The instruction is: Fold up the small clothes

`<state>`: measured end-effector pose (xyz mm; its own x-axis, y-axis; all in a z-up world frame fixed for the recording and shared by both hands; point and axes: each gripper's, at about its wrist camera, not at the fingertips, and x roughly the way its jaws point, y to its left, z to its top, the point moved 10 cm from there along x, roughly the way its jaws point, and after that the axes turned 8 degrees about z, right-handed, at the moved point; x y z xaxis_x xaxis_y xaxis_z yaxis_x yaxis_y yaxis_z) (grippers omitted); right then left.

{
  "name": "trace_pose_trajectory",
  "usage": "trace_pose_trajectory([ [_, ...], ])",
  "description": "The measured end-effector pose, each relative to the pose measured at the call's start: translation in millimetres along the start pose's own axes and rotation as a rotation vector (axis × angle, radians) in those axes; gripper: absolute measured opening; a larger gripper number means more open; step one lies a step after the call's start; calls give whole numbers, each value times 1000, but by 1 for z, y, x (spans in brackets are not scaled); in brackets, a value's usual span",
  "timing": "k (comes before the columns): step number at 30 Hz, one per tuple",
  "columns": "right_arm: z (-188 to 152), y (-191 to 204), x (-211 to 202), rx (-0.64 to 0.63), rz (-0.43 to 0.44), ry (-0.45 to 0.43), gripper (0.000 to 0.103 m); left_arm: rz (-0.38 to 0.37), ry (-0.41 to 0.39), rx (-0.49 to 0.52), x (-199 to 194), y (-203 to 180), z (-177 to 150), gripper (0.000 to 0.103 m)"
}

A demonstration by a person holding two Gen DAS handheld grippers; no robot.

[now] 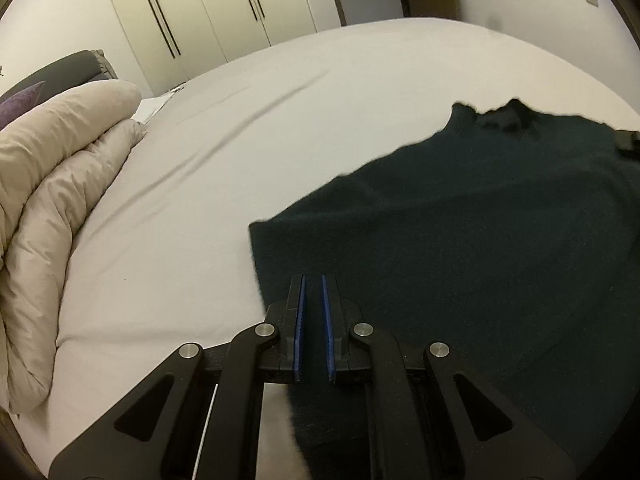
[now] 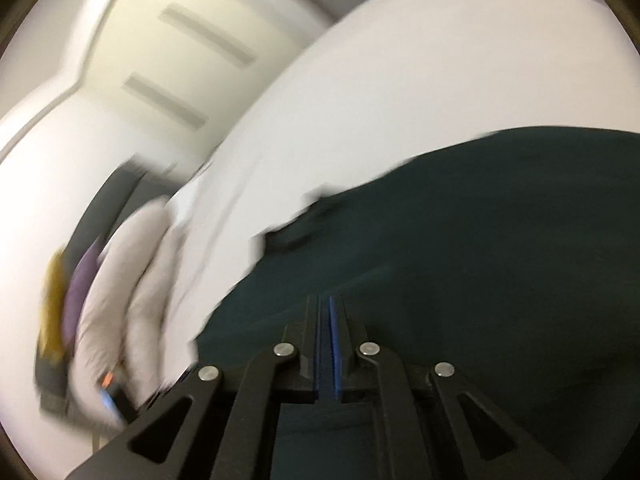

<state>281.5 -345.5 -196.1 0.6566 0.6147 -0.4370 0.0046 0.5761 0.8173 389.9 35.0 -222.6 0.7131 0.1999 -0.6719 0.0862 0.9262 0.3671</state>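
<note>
One dark green sweater (image 1: 460,220) on white bed (image 1: 280,100). Two claws. Left claw (image 1: 314,280) pinches sweater's near edge. Right claw (image 2: 325,300) nearly closed, sweater cloth between its pads.

The garment (image 1: 480,216) is a very dark green, close to black, plain with no print, its surface faintly fuzzy; in the right wrist view it reads as the same deep teal-green (image 2: 480,240). The bed (image 1: 320,92) sheet is plain white. The duvet (image 1: 60,168) is pale beige, unpatterned. Beside it a cushion (image 1: 20,104) is muted purple, and the headboard (image 1: 68,68) dark grey. The wardrobe (image 1: 208,8) doors are cream with thin black handles. Both grippers, the left gripper (image 1: 314,280) and the right gripper (image 2: 324,300), are black with bright blue pads and silver rivets. A blurred mustard-yellow patch (image 2: 54,304) shows at the left edge.
</note>
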Motion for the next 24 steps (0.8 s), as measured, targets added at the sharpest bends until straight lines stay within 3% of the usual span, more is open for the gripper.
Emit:
trace_pose_trajectory([
  [2, -13, 23, 28, -46, 55, 71, 31, 10, 14, 38, 5, -11, 0, 8],
  [5, -30, 13, 63, -51, 16, 135, 34, 16, 51, 30, 21, -12, -9, 7],
  [6, -30, -3, 67, -24, -27, 131, 15, 1, 53, 13, 22, -10, -9, 7],
  [7, -26, -18, 63, 11, -26, 107, 4, -10, 54, 1, 23, -9, -9, 7],
  [10, -19, -46, 41, 99, 24, 43, 0, -4, 40, 13, 22, -6, -10, 7],
  [11, -15, -54, 31, 108, -15, 13, 0, 3, 35, 5, 18, -4, -9, 8],
  [12, -12, -57, 17, 110, -44, -21, 8, 6, 29, -6, 13, -2, -9, 8],
  [14, -13, -45, -1, 97, -15, -59, 24, -3, -1, -25, -1, -3, -7, 8],
  [16, -20, -20, -3, 48, 53, -35, 36, 17, 1, 23, -4, -15, -14, 8],
  [19, -34, -3, 19, -24, 45, 35, 54, 55, 40, 80, 6, -24, -19, 7],
  [20, -41, -15, 29, -3, 10, 75, 48, 55, 49, 77, 6, -24, -17, 8],
  [21, -41, -26, 22, 25, 4, 75, 21, 52, 61, 65, 3, -21, -16, 8],
  [22, -41, -37, 14, 53, -13, 66, 14, 55, 65, 54, -4, -18, -15, 8],
  [23, -42, -43, 8, 75, -22, 63, 15, 57, 56, 48, -11, -16, -14, 8],
  [24, -42, -49, -9, 99, -19, 37, 27, 63, 27, 44, -24, -14, -11, 8],
])
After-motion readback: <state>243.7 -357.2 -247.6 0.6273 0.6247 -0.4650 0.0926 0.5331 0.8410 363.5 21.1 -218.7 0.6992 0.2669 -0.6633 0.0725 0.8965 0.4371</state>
